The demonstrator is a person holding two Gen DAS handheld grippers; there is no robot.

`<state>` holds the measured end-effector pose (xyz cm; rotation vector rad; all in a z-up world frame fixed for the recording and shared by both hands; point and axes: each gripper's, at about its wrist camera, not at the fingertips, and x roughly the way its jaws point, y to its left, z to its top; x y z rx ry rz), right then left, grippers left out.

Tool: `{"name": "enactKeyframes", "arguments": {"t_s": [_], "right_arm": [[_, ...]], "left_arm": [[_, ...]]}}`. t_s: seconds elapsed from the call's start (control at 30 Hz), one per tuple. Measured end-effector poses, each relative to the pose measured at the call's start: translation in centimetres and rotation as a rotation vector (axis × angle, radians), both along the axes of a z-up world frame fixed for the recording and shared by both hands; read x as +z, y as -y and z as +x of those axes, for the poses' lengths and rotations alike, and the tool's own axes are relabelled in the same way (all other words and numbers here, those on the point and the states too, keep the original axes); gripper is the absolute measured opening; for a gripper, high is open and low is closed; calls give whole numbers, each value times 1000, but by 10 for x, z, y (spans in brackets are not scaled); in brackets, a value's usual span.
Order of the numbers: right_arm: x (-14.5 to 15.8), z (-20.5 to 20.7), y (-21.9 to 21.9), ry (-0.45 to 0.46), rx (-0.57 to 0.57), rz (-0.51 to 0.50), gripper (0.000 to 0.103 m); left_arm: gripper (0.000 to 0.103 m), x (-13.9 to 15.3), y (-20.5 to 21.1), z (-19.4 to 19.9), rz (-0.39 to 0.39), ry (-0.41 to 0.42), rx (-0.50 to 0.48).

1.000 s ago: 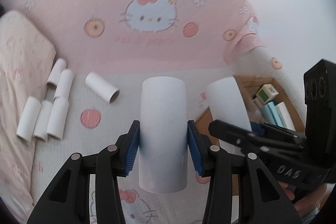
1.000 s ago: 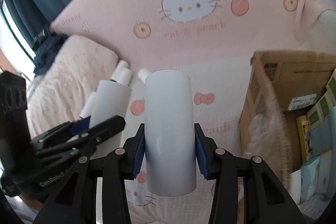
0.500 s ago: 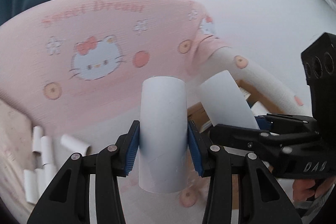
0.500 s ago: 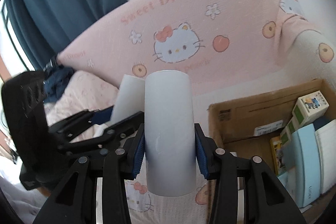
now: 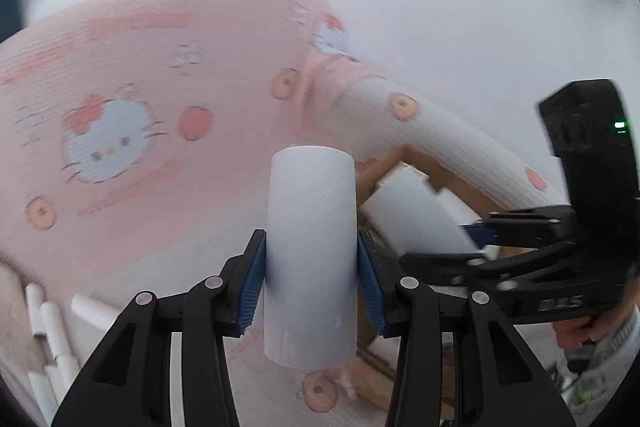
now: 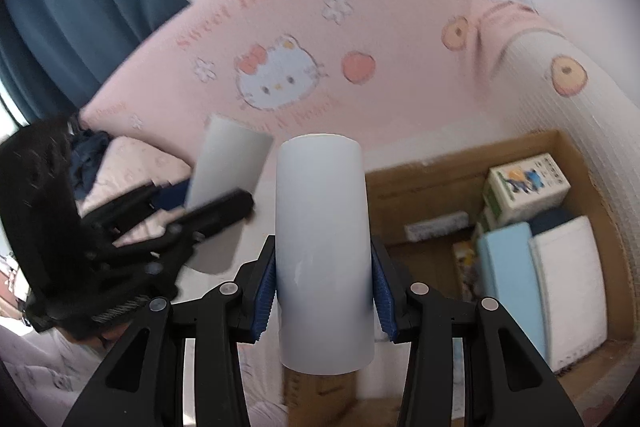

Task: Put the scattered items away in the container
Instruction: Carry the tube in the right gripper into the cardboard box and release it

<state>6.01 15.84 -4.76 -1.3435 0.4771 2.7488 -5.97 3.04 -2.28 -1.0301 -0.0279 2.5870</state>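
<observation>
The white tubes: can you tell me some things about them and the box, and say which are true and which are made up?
1. Each tool holds a white tube. True: the left tool grips one tube, the right tool another tube.
2. The box is empty. False: it holds small cartons and flat packs.
3. More tubes lie on the sheet at the lower left of the left view. True.
4. The box is plastic and blue. False: it is brown cardboard.
5. The right tool's tube is lying inside the box. False: it is held in the tool, not yet dropped.
</observation>
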Motion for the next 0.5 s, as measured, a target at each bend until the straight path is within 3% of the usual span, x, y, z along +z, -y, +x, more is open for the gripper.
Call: {"name": "enactKeyframes", "arguments": {"t_s": [0.2, 0.33, 0.5], "right_arm": [[-31, -19, -32, 188, -37, -116, 40], [-67, -33, -45, 329, -78, -209, 40], [-91, -47, -51, 411, -87, -190, 40]], "left_arm": [[48, -4, -26, -28, -16, 117, -161], [48, -12, -26, -40, -18, 148, -166], [48, -26, -18, -52, -20, 214, -154]]}}
